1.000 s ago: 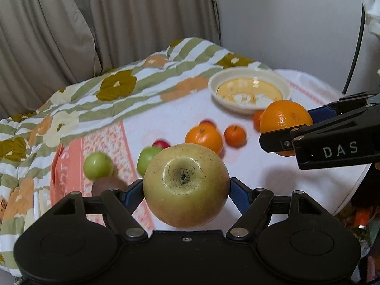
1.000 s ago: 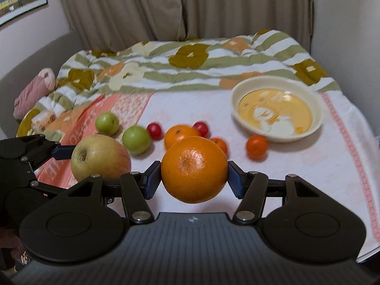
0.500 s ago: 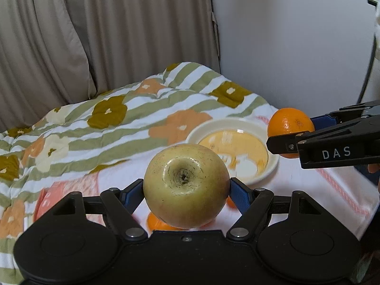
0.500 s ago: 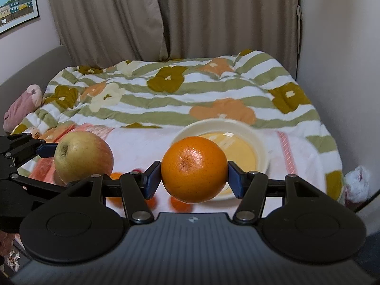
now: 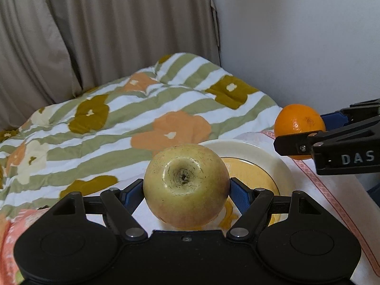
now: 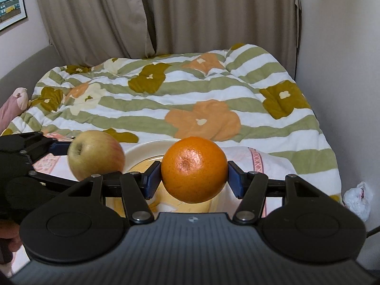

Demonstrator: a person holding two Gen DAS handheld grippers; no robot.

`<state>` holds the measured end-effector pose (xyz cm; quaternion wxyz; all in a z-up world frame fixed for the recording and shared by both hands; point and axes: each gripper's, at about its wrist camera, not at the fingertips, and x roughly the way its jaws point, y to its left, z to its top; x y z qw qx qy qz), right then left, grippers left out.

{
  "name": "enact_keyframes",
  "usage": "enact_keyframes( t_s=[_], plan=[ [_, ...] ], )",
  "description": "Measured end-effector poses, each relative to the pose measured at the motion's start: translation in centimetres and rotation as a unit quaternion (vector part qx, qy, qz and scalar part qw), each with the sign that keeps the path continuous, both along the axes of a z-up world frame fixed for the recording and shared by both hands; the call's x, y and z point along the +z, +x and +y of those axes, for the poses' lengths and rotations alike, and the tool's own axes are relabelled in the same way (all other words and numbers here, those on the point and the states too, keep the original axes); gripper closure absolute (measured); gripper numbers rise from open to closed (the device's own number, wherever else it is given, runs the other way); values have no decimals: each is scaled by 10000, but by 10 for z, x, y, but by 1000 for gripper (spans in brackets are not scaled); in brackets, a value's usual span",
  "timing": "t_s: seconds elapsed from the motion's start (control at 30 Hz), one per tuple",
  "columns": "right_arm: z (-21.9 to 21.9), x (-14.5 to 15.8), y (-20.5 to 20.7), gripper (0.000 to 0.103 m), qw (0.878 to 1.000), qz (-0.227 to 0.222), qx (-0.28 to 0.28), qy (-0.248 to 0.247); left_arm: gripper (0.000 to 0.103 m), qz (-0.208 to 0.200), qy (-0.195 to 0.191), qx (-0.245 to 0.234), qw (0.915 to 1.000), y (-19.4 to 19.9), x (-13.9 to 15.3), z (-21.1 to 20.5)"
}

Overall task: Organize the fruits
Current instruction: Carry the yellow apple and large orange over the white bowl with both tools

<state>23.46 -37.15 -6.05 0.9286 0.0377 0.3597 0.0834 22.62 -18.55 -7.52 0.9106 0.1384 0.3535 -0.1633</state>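
My left gripper [image 5: 186, 190] is shut on a yellow-green apple [image 5: 186, 185], its blue pads pressed on both sides. The apple hangs over the near rim of a cream bowl [image 5: 266, 153] with a yellow inside. In the right wrist view my right gripper [image 6: 193, 175] is shut on a large orange [image 6: 193, 168], held above the same bowl [image 6: 147, 148]. That view shows the apple [image 6: 96, 154] to the left, and the left wrist view shows the orange [image 5: 299, 128] at the right, past the bowl's rim. The other fruits are hidden below the grippers.
A striped floral quilt [image 6: 190, 99] covers the bed behind the bowl. Beige curtains [image 6: 190, 11] hang at the back and a white wall [image 5: 296, 35] stands at the right. A white cloth with a pink border [image 6: 256, 159] lies under the bowl. A pink bundle [image 6: 14, 104] sits far left.
Both grippers have carried their fruits forward over the table to above the bowl. The loose fruits on the cloth have dropped out of view. Neither grip has changed.
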Motion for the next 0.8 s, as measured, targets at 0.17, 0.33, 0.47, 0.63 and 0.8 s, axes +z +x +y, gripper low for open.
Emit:
enact_keyframes(
  t_s=[0.17,0.33,0.47,0.63,0.8],
  plan=[
    [-11,-20,25,29,9998,178,7,23,23,179,142,-49,9997,29,-27,-19],
    [-18,-36,37,29,9995,322,8,27,23,300,383,-123,9987,46,-48,-32],
    [-20,-42,43,29,9992,382,-10,65,23,281,557,-157,9979,51,-56,-40],
    [-19,-42,45,29,9992,400,21,93,4,91,741,-256,9969,47,-51,-46],
    [-20,-41,44,29,9992,376,112,118,2,123,555,-275,9980,39,-38,-36]
  ],
)
